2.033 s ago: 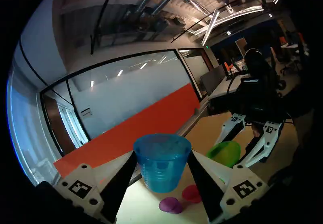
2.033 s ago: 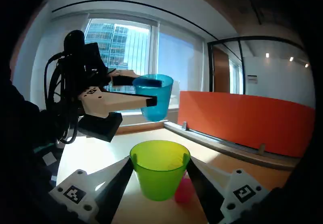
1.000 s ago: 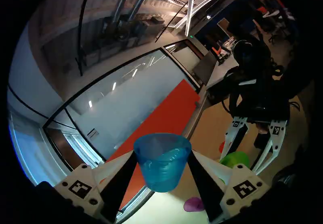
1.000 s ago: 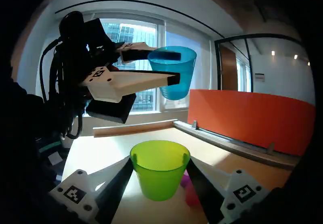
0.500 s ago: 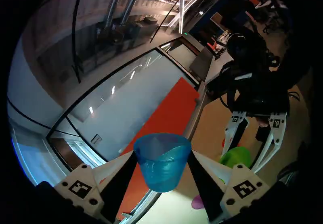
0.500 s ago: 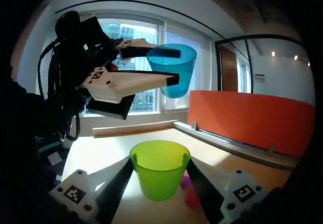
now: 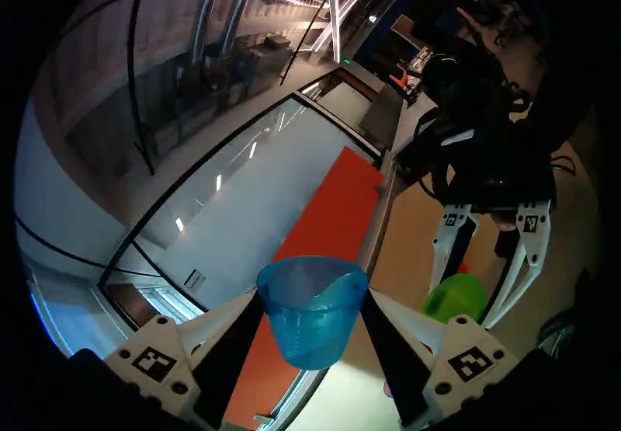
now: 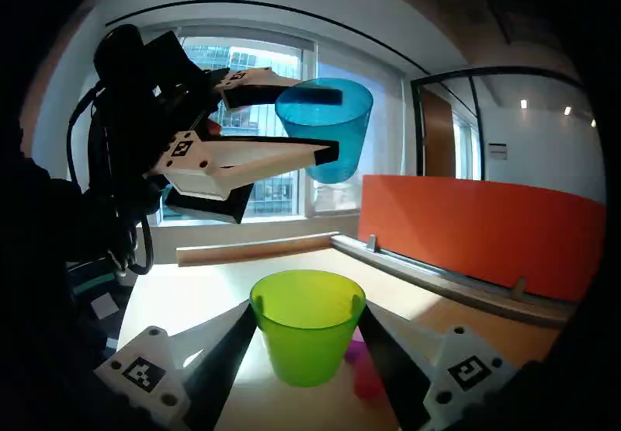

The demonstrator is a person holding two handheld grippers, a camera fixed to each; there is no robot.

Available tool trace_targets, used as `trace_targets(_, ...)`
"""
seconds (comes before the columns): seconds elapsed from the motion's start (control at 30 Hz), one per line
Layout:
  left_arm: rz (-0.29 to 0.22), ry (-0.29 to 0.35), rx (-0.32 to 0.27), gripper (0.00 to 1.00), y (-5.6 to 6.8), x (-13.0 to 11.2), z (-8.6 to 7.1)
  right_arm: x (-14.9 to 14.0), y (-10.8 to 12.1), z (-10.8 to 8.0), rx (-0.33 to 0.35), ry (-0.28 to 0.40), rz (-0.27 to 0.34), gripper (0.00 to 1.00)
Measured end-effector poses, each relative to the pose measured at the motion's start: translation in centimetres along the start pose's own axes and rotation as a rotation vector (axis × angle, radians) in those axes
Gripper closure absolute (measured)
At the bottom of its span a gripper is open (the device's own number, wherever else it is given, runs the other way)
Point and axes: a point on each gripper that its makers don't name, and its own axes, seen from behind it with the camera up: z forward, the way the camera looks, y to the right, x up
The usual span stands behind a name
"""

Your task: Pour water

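Office table (image 8: 194, 295). We see blue cup (image 8: 324, 132), clamped in left gripper (image 7: 312, 307), at 12 o'clock above green cup (image 8: 308, 330), clamped in right gripper (image 8: 307, 311).

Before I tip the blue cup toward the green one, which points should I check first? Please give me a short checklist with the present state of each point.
1. Left gripper grips the blue cup: ok, both fingers press on its sides.
2. Right gripper grips the green cup: ok, both fingers press on it.
3. Green cup upright with its mouth up: ok.
4. Blue cup higher than green cup: ok, seen in the right gripper view.
5. Blue cup's rim directly over green cup's mouth: cannot tell, the depth is unclear.
6. Water in blue cup: cannot tell; a slanted line shows through its wall.
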Motion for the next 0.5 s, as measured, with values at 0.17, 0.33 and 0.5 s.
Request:
trace_targets(0.17, 0.030, -0.007, 0.005, 0.15, -0.02, -0.15, 0.13, -0.03, 0.11, -0.05, -0.002, 0.001, 0.000, 0.10)
trace_targets(0.33, 0.055, -0.010, 0.008, 0.15, -0.07, -0.19, 0.20, -0.02, 0.19, -0.11, -0.005, 0.002, 0.001, 0.10)
trace_targets(0.5, 0.075, -0.010, 0.013, 0.15, -0.15, -0.11, 0.20, 0.01, 0.25, -0.16, -0.008, 0.002, 0.000, 0.10)
